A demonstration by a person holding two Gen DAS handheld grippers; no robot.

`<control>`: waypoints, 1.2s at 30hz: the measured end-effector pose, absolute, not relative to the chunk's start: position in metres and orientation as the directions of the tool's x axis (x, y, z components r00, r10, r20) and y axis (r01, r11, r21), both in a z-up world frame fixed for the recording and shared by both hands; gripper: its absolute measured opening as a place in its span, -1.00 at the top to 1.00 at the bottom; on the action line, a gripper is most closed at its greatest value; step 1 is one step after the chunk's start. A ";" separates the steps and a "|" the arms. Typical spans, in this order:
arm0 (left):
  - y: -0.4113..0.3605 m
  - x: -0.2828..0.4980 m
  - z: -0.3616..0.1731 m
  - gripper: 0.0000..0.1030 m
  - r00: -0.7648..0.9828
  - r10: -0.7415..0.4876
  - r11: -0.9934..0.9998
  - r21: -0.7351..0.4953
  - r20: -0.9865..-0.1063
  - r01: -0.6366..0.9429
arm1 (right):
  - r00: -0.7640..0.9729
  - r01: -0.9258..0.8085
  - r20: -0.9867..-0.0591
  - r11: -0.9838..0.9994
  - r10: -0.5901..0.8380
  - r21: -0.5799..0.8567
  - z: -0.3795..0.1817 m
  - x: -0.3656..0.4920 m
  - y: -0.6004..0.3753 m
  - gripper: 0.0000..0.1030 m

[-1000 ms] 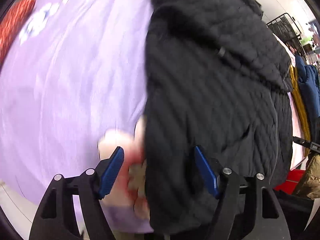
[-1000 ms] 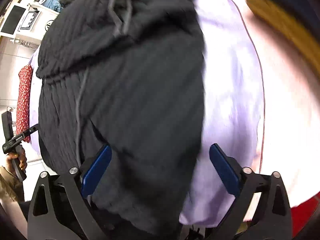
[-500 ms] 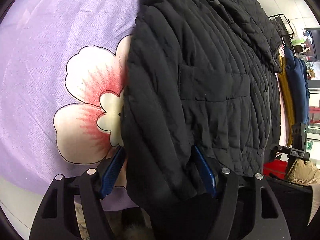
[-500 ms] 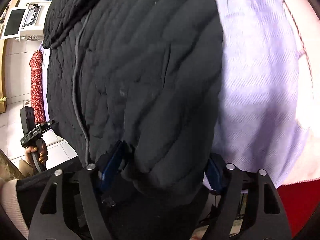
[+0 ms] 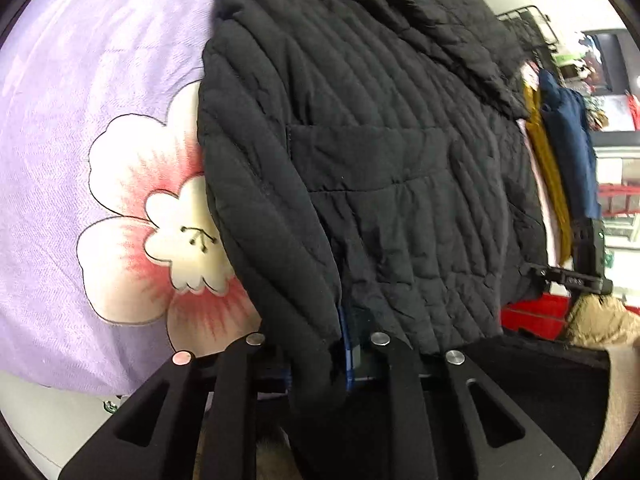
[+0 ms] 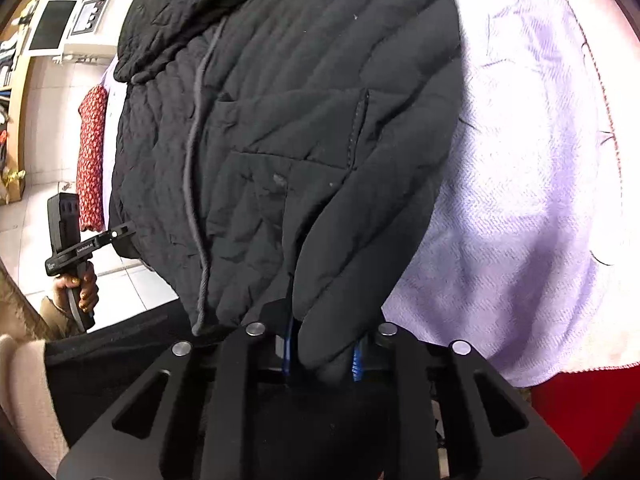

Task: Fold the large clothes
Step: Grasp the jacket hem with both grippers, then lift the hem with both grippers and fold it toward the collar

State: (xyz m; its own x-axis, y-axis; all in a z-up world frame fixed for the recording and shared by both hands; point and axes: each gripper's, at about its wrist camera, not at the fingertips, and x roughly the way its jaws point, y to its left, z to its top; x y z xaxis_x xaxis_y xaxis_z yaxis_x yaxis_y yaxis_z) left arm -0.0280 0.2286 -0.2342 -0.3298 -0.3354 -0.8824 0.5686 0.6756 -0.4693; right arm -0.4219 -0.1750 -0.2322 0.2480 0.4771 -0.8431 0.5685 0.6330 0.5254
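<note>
A black quilted jacket [image 5: 380,168] lies spread on a lilac bedsheet [image 5: 80,80] printed with a pink and white flower [image 5: 160,232]. My left gripper [image 5: 316,344] is closing on the cuff of the jacket's left sleeve, and its blue pads pinch the fabric. In the right wrist view the same jacket [image 6: 300,120] shows its grey zip and a chest pocket. My right gripper [image 6: 320,352] is closing on the other sleeve's cuff, blue pads pressed against both sides. Each gripper also shows at the edge of the other's view, held in a hand.
Lilac sheet [image 6: 520,200] lies bare beside the jacket on both sides. Mustard and navy garments [image 5: 560,160] hang past the jacket's far side. A red patterned cloth [image 6: 90,160] hangs over a white tiled floor. A red surface [image 6: 568,408] shows below the sheet's edge.
Both grippers moved in toward the jacket's lower edge, and their jaws went from wide apart to closed on a sleeve cuff each.
</note>
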 end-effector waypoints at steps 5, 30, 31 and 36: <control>0.241 -0.041 -0.221 0.73 -0.406 -0.332 0.613 -0.522 -0.851 0.593 | 0.243 0.572 -0.835 0.623 0.493 0.534 -0.227 -0.432 -0.177 0.66; 0.199 0.047 -0.148 0.74 -0.312 -0.525 0.558 -0.597 -0.792 0.577 | 0.421 0.387 -0.801 0.714 0.426 0.583 -0.142 -0.317 -0.230 0.70; 0.198 0.054 -0.144 0.74 -0.295 -0.532 0.558 -0.591 -0.794 0.583 | 0.439 0.386 -0.799 0.717 0.411 0.580 -0.138 -0.313 -0.236 0.70; 0.164 0.110 -0.116 0.74 -0.148 -0.609 0.586 -0.567 -0.780 0.579 | 0.608 0.447 -0.696 0.560 0.383 0.698 -0.114 -0.283 -0.307 0.70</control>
State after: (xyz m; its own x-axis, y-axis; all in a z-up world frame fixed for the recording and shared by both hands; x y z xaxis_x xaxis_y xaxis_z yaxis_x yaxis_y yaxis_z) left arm 0.1100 0.1644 -0.1157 -0.1476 -0.6087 -0.7795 0.5793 0.5856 -0.5670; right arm -0.2827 -0.3073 -0.1141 0.6075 0.3826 -0.6961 0.4467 0.5601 0.6977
